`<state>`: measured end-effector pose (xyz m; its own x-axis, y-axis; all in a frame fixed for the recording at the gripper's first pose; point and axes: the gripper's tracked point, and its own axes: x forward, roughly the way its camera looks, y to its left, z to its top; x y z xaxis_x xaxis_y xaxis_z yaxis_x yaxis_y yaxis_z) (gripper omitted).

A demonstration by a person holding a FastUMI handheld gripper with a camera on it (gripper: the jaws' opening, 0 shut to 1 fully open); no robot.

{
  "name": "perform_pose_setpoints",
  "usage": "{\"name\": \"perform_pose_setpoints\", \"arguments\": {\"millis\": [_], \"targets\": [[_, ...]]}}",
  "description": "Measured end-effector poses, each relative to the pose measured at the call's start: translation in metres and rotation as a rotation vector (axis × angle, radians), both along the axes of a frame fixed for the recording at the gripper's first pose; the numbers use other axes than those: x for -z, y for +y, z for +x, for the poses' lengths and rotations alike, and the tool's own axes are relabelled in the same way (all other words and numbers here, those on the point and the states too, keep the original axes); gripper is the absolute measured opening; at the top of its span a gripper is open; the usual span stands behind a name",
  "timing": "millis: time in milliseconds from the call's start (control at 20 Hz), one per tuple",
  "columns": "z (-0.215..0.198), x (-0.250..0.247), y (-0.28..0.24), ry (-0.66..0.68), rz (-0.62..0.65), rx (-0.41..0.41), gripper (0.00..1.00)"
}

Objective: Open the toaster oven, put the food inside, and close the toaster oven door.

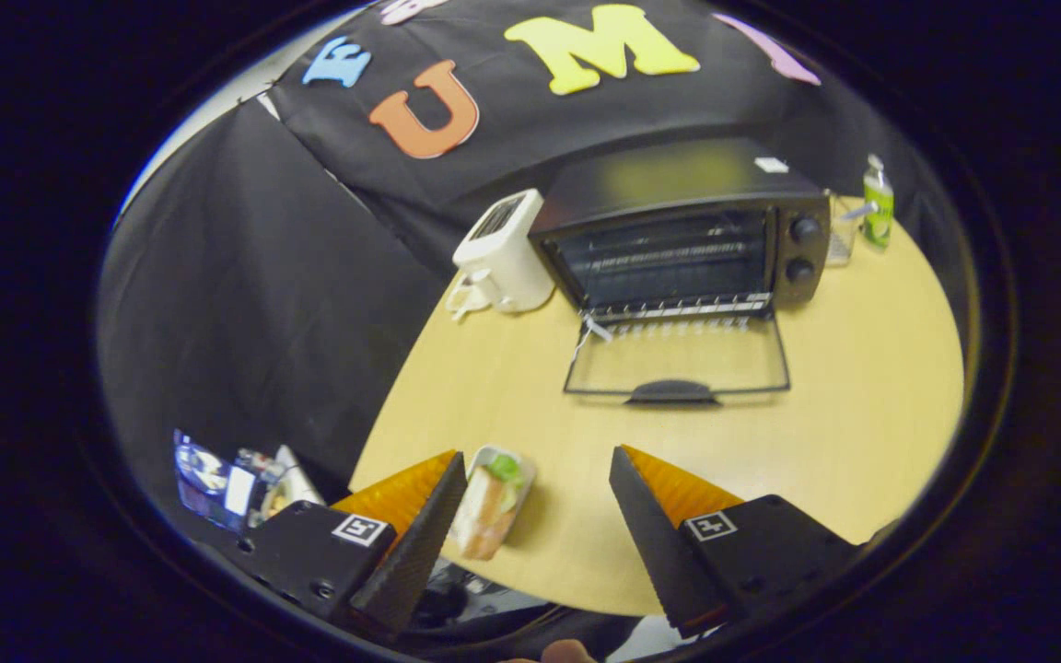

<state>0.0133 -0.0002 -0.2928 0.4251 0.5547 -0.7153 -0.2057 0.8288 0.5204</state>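
a: jaws spread wide on the gripper [538, 468], pinching nothing.

b: and the food?

a: a pale sandwich with green filling, i think, on a small white tray [492, 502], just inside the left finger, on the light wooden table [862, 387].

b: black toaster oven [692, 226]?

a: glass door [678, 359] already down. next: close on the food, carry it in.

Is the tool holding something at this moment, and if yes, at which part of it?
Nothing is held. The tool is open, and the sandwich on its small white plate lies on the round light wooden table between the fingers, beside the left one and apart from the right.
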Motion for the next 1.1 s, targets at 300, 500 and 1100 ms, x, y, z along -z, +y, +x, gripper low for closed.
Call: {"name": "perform_pose_setpoints", "arguments": {"millis": [300,500,1100], "targets": [[-0.033,0.056,0.035,0.261,0.037,0.026,0.99],[-0.036,0.089,0.046,0.316,-0.004,0.011,0.91],[-0.038,0.079,0.073,0.425,0.072,-0.046,0.33]]}}
